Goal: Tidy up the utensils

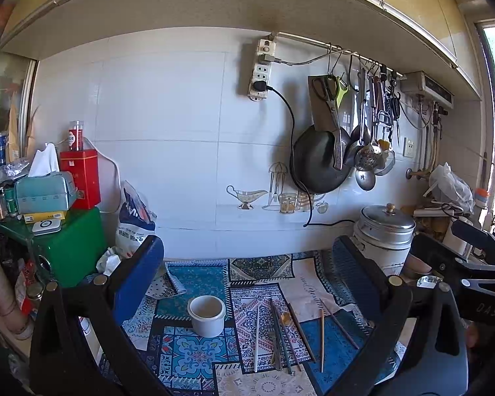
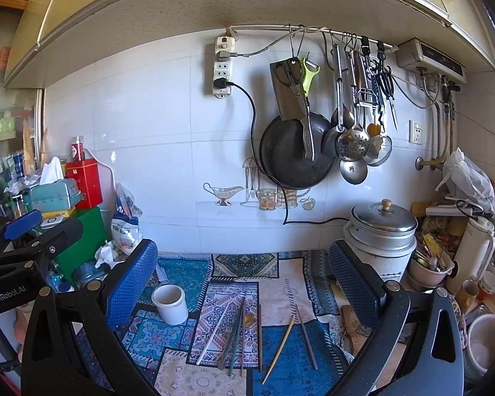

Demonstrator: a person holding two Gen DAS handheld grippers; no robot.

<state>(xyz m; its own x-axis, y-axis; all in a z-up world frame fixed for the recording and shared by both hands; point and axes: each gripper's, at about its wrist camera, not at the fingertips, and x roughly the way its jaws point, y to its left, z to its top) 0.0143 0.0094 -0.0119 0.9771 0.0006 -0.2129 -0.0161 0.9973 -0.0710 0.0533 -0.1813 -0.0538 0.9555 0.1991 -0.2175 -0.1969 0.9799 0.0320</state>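
We judge the chopsticks [image 2: 244, 333] to be light, stiff and thin, likely to roll or slip on the patterned cloth [image 2: 290, 356], so each is best pinched near the middle of its length, one or two at a time. The white cup [image 2: 170, 303] looks rigid and stable, a likely holder for them.

Our right gripper [image 2: 244, 264] is spread wide and holds nothing; the chopsticks lie scattered below and just ahead of it, between its fingers, with the cup ahead toward its left finger. Our left gripper [image 1: 247, 264] is likewise released and empty; the cup [image 1: 207, 315] sits below it near its left finger, and the chopsticks [image 1: 280, 333] lie toward its right finger, apart from the cup.
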